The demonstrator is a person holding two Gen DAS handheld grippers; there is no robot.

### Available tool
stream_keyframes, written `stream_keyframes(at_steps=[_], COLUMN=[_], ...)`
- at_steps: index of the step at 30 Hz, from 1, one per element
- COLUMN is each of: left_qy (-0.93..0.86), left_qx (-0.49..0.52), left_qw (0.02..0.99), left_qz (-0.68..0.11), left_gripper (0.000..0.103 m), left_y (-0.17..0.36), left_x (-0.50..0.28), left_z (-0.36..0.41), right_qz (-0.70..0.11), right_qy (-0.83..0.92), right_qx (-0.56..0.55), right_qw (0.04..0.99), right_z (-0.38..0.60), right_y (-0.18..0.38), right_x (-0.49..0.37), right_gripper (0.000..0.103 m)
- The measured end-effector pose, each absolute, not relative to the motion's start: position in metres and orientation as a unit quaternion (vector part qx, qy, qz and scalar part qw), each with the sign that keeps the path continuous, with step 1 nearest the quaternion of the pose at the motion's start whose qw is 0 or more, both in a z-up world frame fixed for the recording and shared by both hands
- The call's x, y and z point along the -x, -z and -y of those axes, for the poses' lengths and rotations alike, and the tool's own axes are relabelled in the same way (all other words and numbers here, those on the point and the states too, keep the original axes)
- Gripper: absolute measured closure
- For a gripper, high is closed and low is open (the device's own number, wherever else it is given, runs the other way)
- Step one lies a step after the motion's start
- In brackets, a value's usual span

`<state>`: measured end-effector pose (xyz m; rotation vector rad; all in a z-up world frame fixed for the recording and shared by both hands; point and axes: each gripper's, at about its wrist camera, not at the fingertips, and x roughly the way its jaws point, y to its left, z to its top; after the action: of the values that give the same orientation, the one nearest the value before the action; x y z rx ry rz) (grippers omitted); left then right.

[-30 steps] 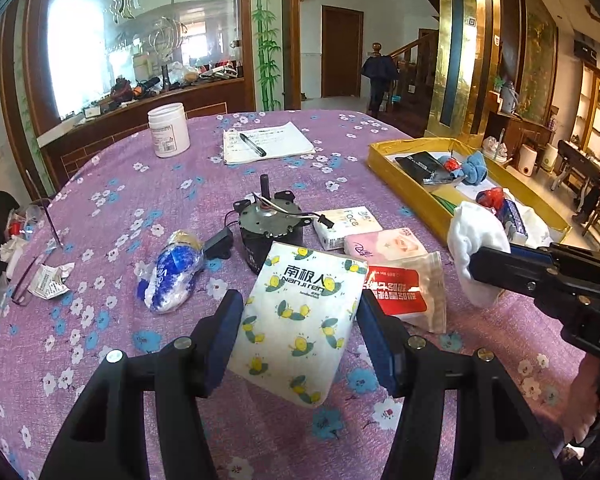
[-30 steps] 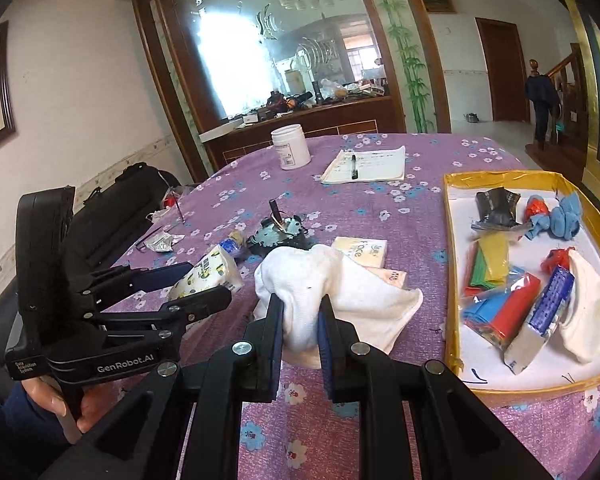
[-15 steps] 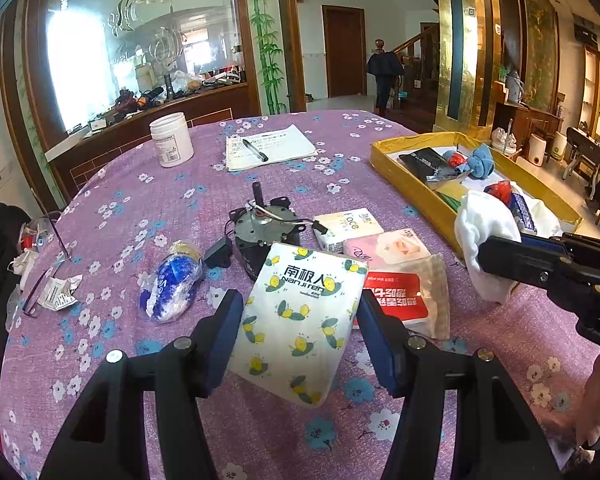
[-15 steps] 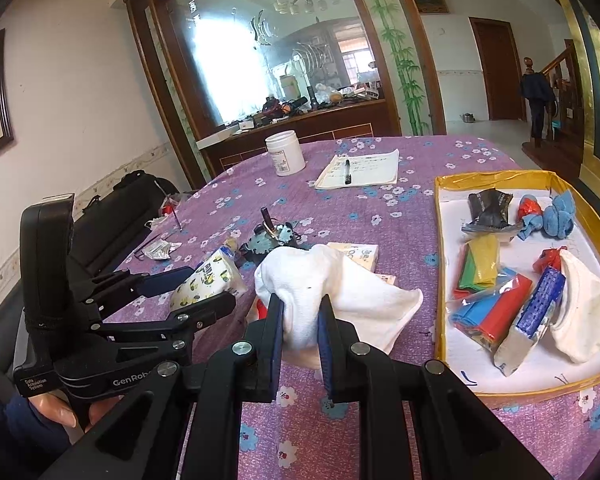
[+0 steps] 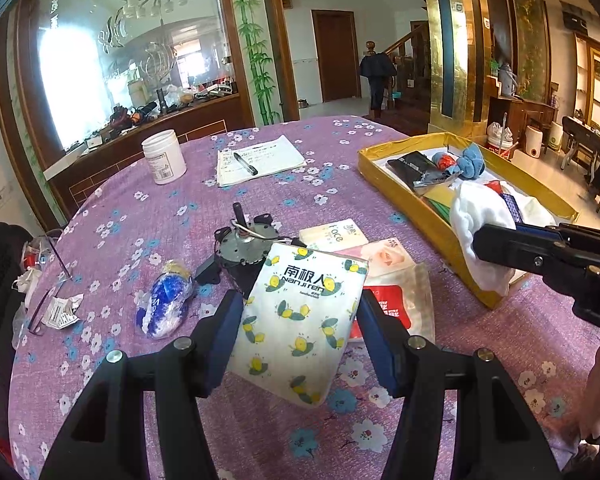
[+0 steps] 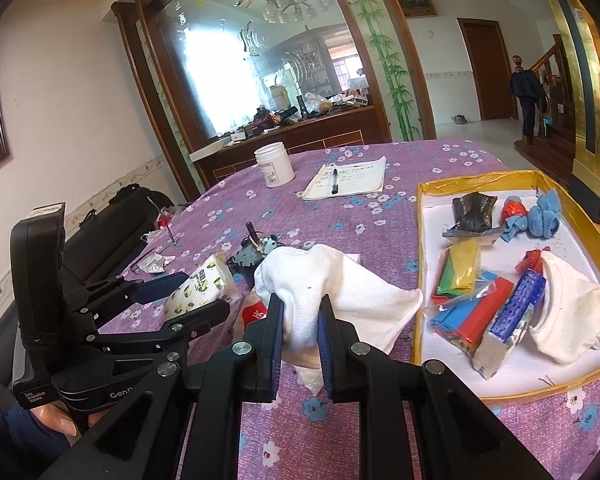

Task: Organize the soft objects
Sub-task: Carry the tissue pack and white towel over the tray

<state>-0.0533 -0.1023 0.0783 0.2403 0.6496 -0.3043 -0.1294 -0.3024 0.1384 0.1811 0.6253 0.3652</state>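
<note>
Mid-sort at the purple-clothed table: the right gripper (image 6: 300,336) carries a pinched white cloth (image 6: 336,292) toward the half-filled yellow tray (image 6: 512,394), the left gripper (image 5: 298,334) apparently clasps a bee-print tissue pack (image 5: 300,320), and several soft packets (image 5: 384,276) remain outside.

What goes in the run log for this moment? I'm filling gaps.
left gripper: shut on tissue pack | right gripper: shut on white cloth | gold tray: not reached
</note>
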Motion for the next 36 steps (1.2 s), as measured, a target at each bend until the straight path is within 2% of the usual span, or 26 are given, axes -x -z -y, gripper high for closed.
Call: stream_keyframes(at_steps=[15, 27, 36], left_qy=[0.183, 0.269, 0.303], left_qx=[-0.114, -0.099, -0.085], left_qw=[0.924, 0.904, 0.880], left_qz=[-0.315, -0.317, -0.356], left_gripper=[0.045, 0.045, 0.045], left_y=[-0.094, -0.109, -0.069], left_x=[0.045, 0.019, -0.012], left_z=[0.141, 0.233, 0.294], right_qz=[-0.280, -0.280, -0.339], right_qy=[-0.101, 0.029, 0.053], right_qx=[-0.119, -0.176, -0.192], right_qw=[0.947, 0.943, 0.920], right_z=[0.366, 0.457, 0.488], right_y=[-0.152, -0.163, -0.135], right_x=[0.123, 0.082, 0.020], right_gripper=[0.086, 0.086, 0.086])
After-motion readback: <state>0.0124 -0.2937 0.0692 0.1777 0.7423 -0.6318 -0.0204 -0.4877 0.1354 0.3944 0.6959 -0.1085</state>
